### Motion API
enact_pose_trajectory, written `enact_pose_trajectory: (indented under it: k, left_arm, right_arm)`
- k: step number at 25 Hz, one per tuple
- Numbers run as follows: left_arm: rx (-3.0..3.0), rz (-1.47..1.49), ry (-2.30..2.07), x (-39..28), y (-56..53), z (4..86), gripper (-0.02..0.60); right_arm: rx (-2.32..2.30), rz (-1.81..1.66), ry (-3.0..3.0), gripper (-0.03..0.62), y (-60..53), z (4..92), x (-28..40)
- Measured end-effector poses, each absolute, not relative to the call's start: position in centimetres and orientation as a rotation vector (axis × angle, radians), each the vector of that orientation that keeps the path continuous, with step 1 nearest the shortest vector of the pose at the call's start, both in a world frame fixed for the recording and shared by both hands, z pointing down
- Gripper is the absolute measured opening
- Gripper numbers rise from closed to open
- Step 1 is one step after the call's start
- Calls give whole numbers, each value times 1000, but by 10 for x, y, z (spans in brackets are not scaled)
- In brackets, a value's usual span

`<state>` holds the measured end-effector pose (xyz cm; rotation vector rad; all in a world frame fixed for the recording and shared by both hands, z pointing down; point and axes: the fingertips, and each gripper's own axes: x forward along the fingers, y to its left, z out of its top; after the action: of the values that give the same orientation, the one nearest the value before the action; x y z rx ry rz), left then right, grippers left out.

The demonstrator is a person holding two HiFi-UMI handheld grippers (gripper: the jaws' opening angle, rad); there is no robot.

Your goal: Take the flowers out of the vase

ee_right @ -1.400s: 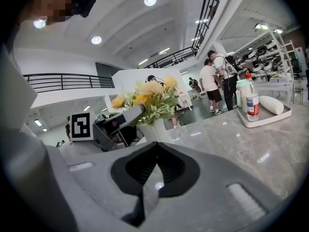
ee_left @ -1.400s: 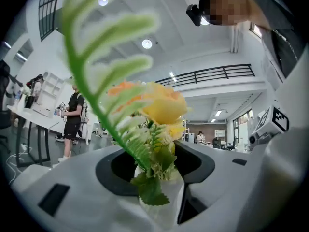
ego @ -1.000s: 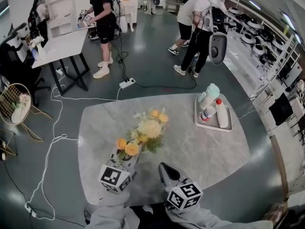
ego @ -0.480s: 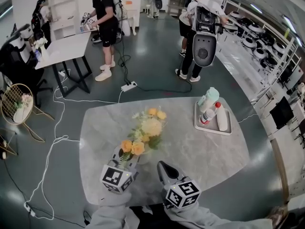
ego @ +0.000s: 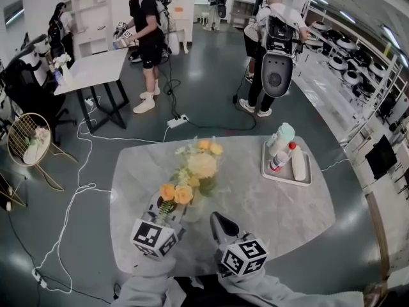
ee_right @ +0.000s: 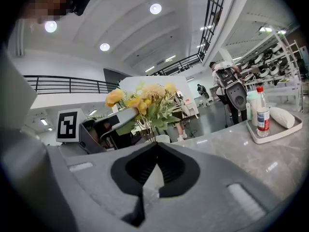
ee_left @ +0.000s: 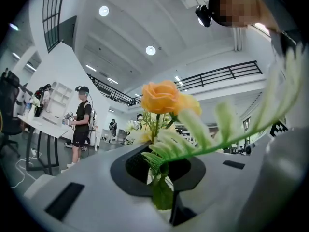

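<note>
Risk at the pinch: the thin stem [ee_left: 155, 129] could slip or be crushed, since only a narrow part is judged to be caught by the left gripper [ego: 172, 213].
Risk just ahead: the green frond [ee_left: 212, 139] on that stem could be snagged on the remaining flowers [ego: 201, 165], so that these are dragged along.
Risk at the vase: the vase [ee_right: 157, 138] is steadied by nothing and could be tipped onto the table [ego: 275, 203] by a sideways pull.
Left gripper: pressed nearly together, pinching the stem of an orange flower [ee_left: 161, 96], which stands just above the jaws.
Right gripper [ee_right: 154, 149]: pressed together with nothing between the jaws; the vase is seen straight ahead, apart from it.
Flowers: bunched in the vase just beyond the left gripper; whether the held stem's end is clear of the rim cannot be told.
</note>
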<state>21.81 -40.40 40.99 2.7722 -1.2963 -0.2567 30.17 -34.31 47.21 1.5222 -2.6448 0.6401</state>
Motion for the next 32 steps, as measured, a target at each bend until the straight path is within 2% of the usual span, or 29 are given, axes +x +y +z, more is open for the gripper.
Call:
enact_pose_trajectory:
  k: [17, 32]
  left_arm:
    - [2850, -437, -1373, 200, -391, 295, 48]
    - [2891, -601, -1474, 172, -379, 228, 48]
  right_arm:
    - [1501, 597, -2736, -2, -355, 432, 287]
    - [1510, 562, -2779, -2, -361, 428, 286]
